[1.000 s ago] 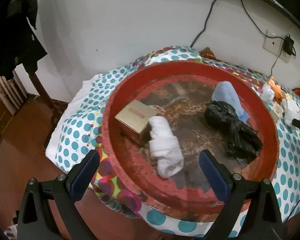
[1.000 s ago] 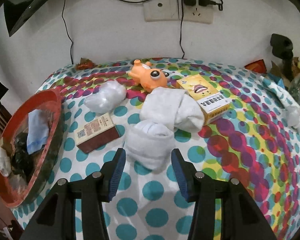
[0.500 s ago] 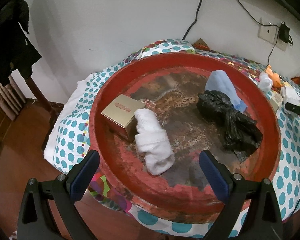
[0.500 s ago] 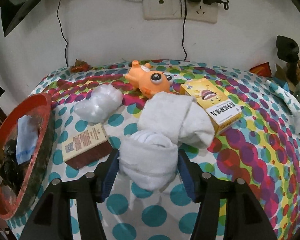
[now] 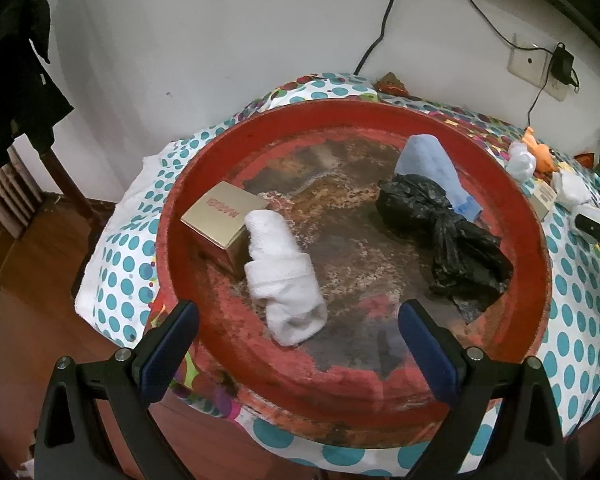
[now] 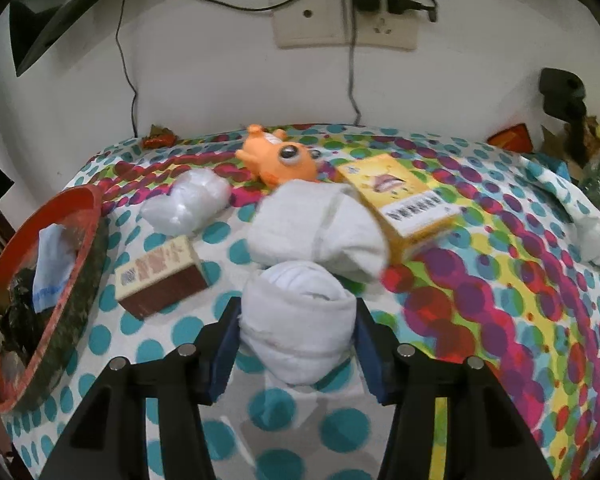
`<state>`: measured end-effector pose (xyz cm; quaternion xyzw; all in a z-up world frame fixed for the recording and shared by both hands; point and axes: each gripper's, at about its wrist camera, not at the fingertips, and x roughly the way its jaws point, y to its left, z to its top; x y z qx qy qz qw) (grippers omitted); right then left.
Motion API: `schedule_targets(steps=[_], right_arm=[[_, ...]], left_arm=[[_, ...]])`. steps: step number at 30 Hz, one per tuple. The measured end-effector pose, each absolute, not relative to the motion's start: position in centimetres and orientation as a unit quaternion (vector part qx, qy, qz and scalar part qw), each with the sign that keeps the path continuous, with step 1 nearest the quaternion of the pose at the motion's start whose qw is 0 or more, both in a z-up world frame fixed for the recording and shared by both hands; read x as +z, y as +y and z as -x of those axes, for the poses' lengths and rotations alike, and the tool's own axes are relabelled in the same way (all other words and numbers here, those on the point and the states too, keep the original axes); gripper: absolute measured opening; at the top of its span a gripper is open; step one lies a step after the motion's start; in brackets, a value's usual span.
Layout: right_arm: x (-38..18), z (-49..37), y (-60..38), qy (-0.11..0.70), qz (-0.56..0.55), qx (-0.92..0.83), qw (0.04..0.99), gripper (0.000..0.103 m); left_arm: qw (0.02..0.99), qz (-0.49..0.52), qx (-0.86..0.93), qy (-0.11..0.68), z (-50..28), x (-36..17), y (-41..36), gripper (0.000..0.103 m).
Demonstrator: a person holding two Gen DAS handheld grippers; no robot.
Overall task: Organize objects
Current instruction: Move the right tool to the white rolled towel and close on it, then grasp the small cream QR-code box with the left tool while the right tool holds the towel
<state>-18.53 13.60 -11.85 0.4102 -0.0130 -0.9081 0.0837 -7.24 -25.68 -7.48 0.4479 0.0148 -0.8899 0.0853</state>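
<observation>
Fingers of the right gripper (image 6: 298,334), just closing, clasp a rolled white sock (image 6: 298,320) on the polka-dot table (image 6: 480,320); left gripper (image 5: 298,340) gapes empty.

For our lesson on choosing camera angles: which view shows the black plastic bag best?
The left wrist view: the black plastic bag lies whole and in full view inside the red tray, beside a blue cloth. The right wrist view catches only a dark sliver of it at the left edge, behind the tray's rim.

gold box (image 5: 223,222) — red lettering, perhaps unreadable
</observation>
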Motion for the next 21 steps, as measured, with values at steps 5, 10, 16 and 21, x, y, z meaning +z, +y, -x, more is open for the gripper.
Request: schedule_targets(steps=[5,10,16,21], right_arm=[[-12.1,17.3,17.0,-0.021,-0.411,-0.909,0.067,0.054],[-12.0,16.9,20.3,-0.020,-0.408,-0.912,0.038,0.054],[-11.8,17.3,23.6,0.002,-0.405,-0.915,0.002,0.054],[-11.9,17.5,25.8,-0.020,-0.405,-0.914,-0.006,0.054]], left_arm=[[0.080,-0.449,-0.890,0.002,7.2,-7.6,-24.7,0.099],[0.064,-0.446,-0.893,-0.009,7.1,-7.3,-23.3,0.099],[0.044,-0.435,-0.898,-0.046,6.7,-6.4,-20.7,0.099],[-0.019,-0.427,-0.901,-0.070,7.1,-5.0,-17.2,0.099]])
